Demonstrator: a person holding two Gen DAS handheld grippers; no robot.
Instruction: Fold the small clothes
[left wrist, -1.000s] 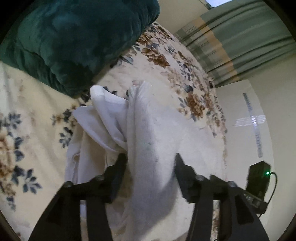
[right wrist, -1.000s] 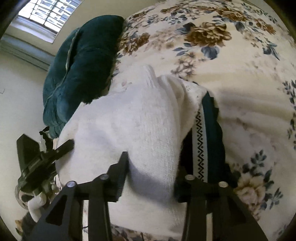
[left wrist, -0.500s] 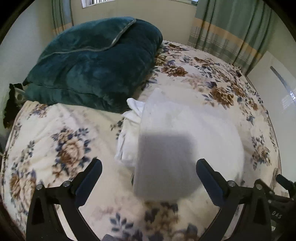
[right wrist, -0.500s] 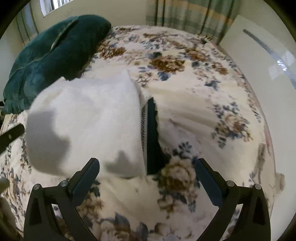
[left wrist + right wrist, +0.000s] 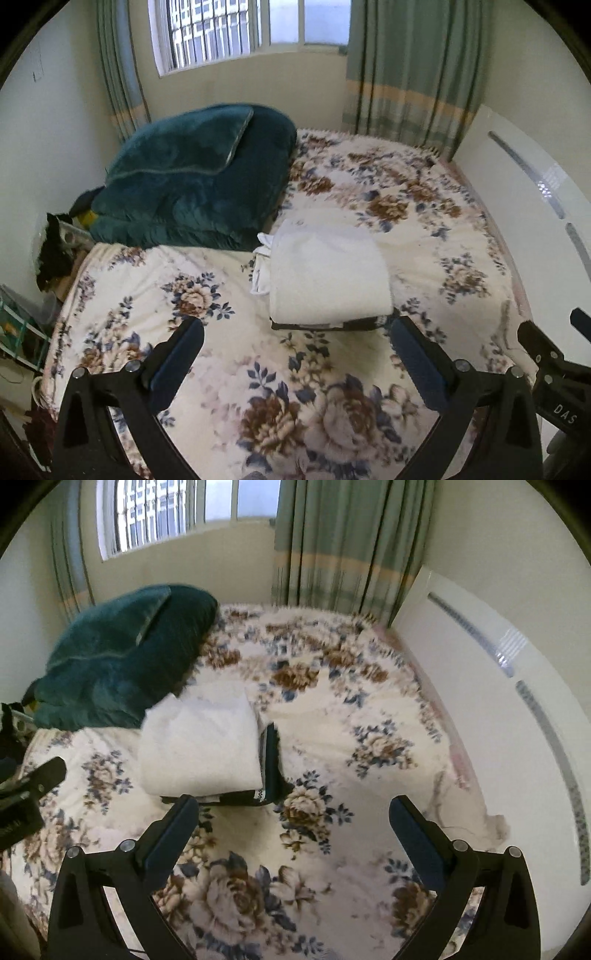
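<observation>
While held above the near part of the bed [image 5: 229, 373], left gripper [image 5: 295, 347] spread to full width, nothing between the jaws. Right gripper [image 5: 291, 823] likewise at full width and empty. Jaws of both just opened from a half-closed setting.

Surroundings:
- Folded white garment [image 5: 328, 273] lying flat near the middle of the bed, resting on a dark folded garment [image 5: 271, 760] with a patterned white band; dark edge exposed along the stack's near and right sides.
- Crumpled white cloth [image 5: 262, 266] touching the stack's left side.
- Teal folded blanket [image 5: 192, 184] piled at the far left corner of the bed, just beside the stack's far left corner.
- White panel [image 5: 517, 206] running along the right edge of the bed.
- Green curtains [image 5: 406, 66] and barred window [image 5: 214, 29] beyond the far edge.
- Dark clutter [image 5: 55, 251] off the left edge.

Change against earlier frames:
- One second ago, both sets of jaws clamped on the white garment, held raised in bunched folds.
- Half a second ago, jaws wide, garment down on the stack.
- Now both grippers drawn back and higher, well clear of the stack.

Clearance:
- Open floral surface between gripper tips and stack's near edge.
- Wide free area right of the stack up to the white panel.
- Free strip left of the stack toward the left edge.
- Far left blocked by the blanket.
</observation>
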